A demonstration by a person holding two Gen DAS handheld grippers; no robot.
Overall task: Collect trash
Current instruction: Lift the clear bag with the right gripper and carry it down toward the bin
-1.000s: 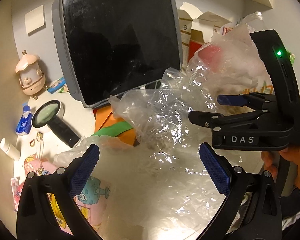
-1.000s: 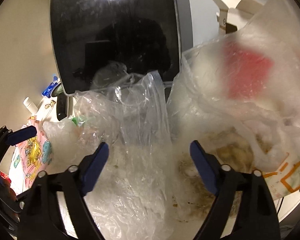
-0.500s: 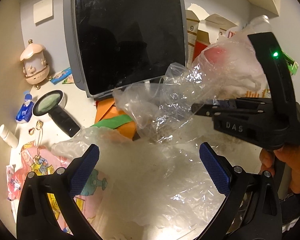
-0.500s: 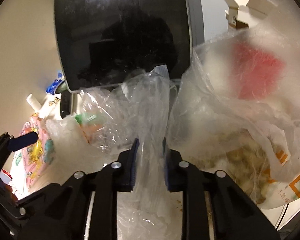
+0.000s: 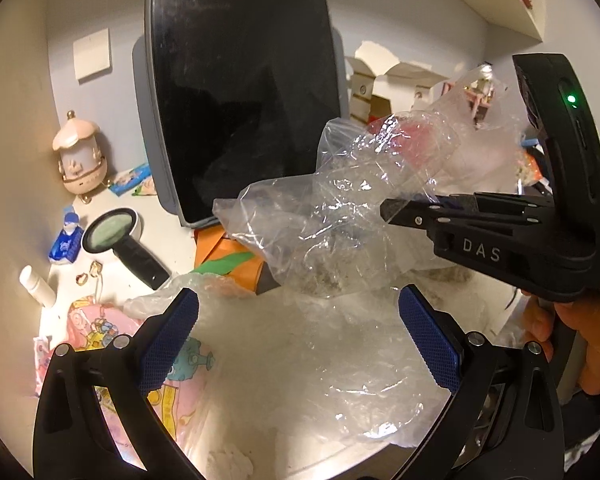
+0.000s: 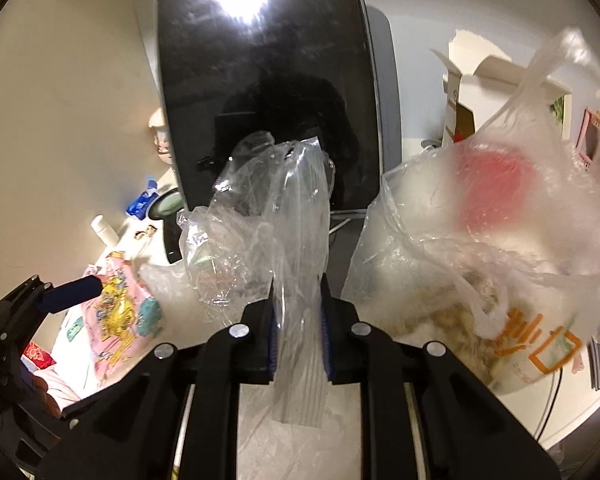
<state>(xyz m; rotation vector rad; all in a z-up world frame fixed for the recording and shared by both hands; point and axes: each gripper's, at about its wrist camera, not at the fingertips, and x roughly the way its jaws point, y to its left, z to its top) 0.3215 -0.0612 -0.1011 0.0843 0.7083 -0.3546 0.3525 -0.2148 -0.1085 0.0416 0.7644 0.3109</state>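
A crumpled clear plastic bag (image 6: 268,220) hangs lifted in front of the monitor, and my right gripper (image 6: 300,332) is shut on its lower part. From the left wrist view the same bag (image 5: 332,216) stands off the desk, pinched at the tip of the right gripper (image 5: 396,210). My left gripper (image 5: 300,320) is open above a sheet of crinkled clear plastic (image 5: 340,360) lying on the desk, with nothing gripped. A white carrier bag (image 6: 480,220) with something red and food scraps inside stands to the right.
A dark monitor (image 5: 244,92) fills the back. Left of it lie a magnifying glass (image 5: 112,236), a pink carousel toy (image 5: 82,160), a small white bottle (image 5: 36,284) and a pink cartoon packet (image 5: 96,328). Orange paper (image 5: 220,248) sits under the monitor; an open carton (image 6: 472,92) stands behind the carrier bag.
The right gripper's jaws went from wide open to shut on the clear bag and lifted it off the desk. Both grippers have risen a little.
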